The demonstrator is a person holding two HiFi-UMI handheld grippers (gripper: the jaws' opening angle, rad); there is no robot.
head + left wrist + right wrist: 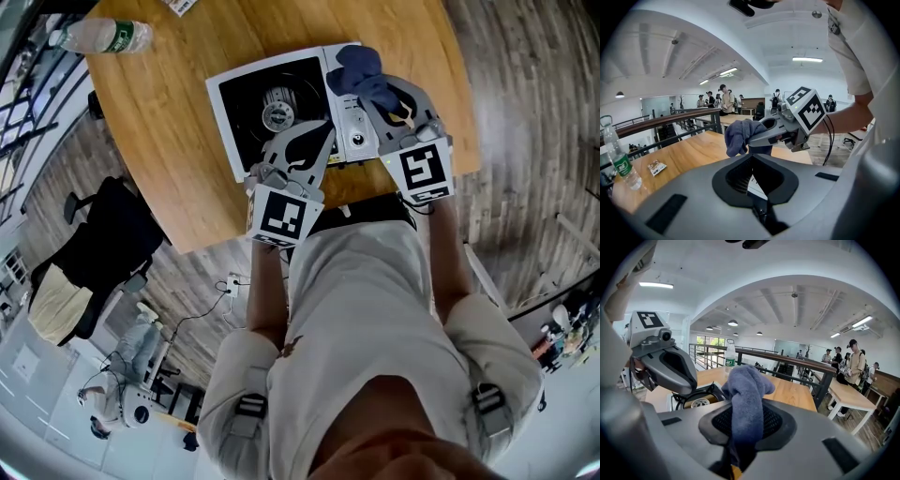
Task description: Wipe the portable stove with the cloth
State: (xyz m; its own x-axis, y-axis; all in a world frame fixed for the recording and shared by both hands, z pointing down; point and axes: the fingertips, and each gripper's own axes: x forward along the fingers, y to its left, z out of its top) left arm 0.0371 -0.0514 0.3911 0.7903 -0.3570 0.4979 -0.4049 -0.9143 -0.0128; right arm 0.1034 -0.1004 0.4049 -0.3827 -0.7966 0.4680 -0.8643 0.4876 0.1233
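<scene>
The portable stove [246, 103], white-rimmed with a black top and a round burner, sits on the round wooden table [159, 131]. My right gripper [372, 91] is shut on a dark blue cloth [360, 70], which hangs bunched above the stove's right end and silver control panel. In the right gripper view the cloth [745, 394] drapes up out of the jaws, with the burner [696, 402] below at the left. My left gripper [317, 142] is shut at the stove's near edge. A white bit of the stove shows through its jaw opening.
A plastic water bottle [103, 37] lies at the table's far left, and a small packet [180, 6] rests near the far edge. A black chair [108, 244] stands on the floor to the left. People stand beyond a railing in the background.
</scene>
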